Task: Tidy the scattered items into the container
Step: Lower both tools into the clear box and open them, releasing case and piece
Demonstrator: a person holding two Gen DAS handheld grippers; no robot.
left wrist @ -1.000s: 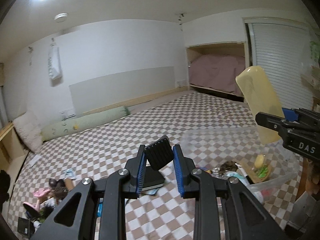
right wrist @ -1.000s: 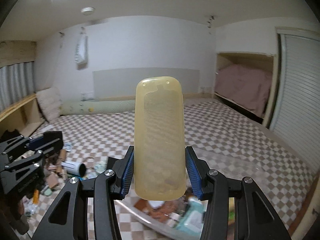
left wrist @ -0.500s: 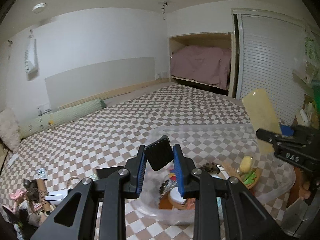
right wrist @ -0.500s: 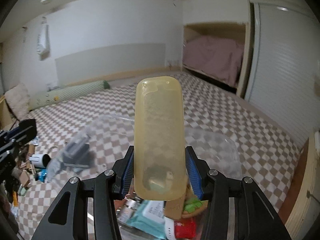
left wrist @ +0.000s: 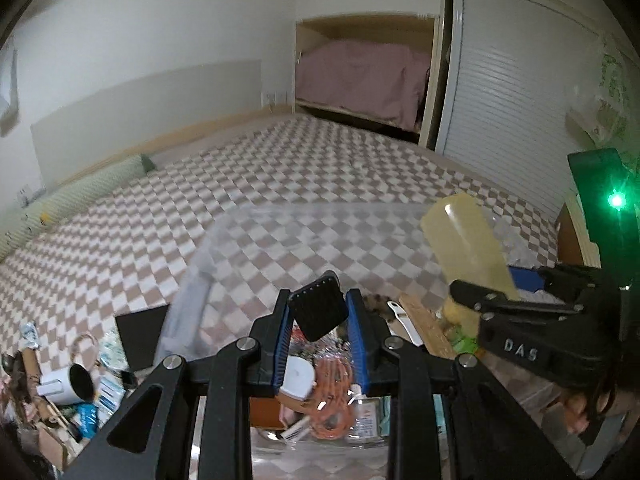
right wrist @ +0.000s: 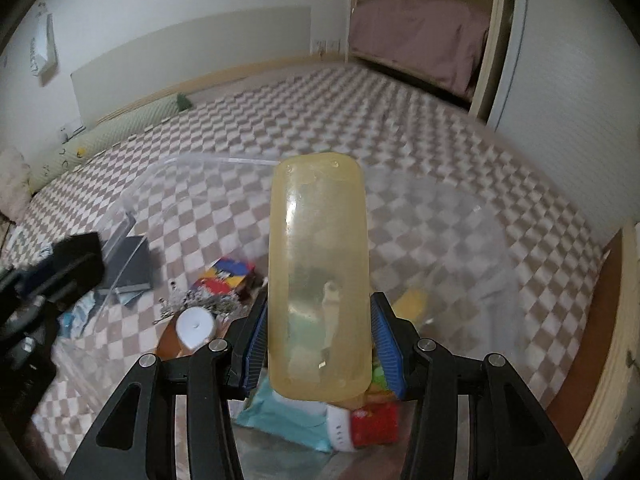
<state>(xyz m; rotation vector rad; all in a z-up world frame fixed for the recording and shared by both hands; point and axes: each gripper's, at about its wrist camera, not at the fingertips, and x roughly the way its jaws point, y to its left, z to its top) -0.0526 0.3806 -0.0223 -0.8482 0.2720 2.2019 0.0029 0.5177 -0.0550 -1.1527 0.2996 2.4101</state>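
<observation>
Checkered in beige and white, the floor covering (left wrist: pixel 304 184) fills most of both views and runs back to a pale wall (left wrist: pixel 140 48) with a grey panel (left wrist: pixel 152 104) along its foot. At the far right a wood-framed alcove (left wrist: pixel 364 80) holds pink bedding (right wrist: pixel 420 36), and a ribbed white sliding door (left wrist: pixel 508 120) stands just beside it. A long green bolster cushion (left wrist: pixel 72 196) lies against the wall's base. On the floor sits the clear plastic container (right wrist: pixel 472 216), its walls see-through so the checks show behind them; it already holds a jumble of things, among them an orange cord (left wrist: pixel 332 392), a white round lid (right wrist: pixel 196 326), a teal packet (right wrist: pixel 280 416) and a red packet (right wrist: pixel 376 420). Outside it, to the left, a dark flat board (left wrist: pixel 140 336) lies touching the container's side, with a scatter of small items near it, including a white mug (left wrist: pixel 66 384) on its side. The right claw (right wrist: pixel 318 344) is closed on a translucent yellow case (right wrist: pixel 318 276), gripped near its lower end and standing upright over the container's contents. The left claw (left wrist: pixel 318 320) is clamped on a small black block (left wrist: pixel 318 306), tilted between the blue pads, also held over the container.
</observation>
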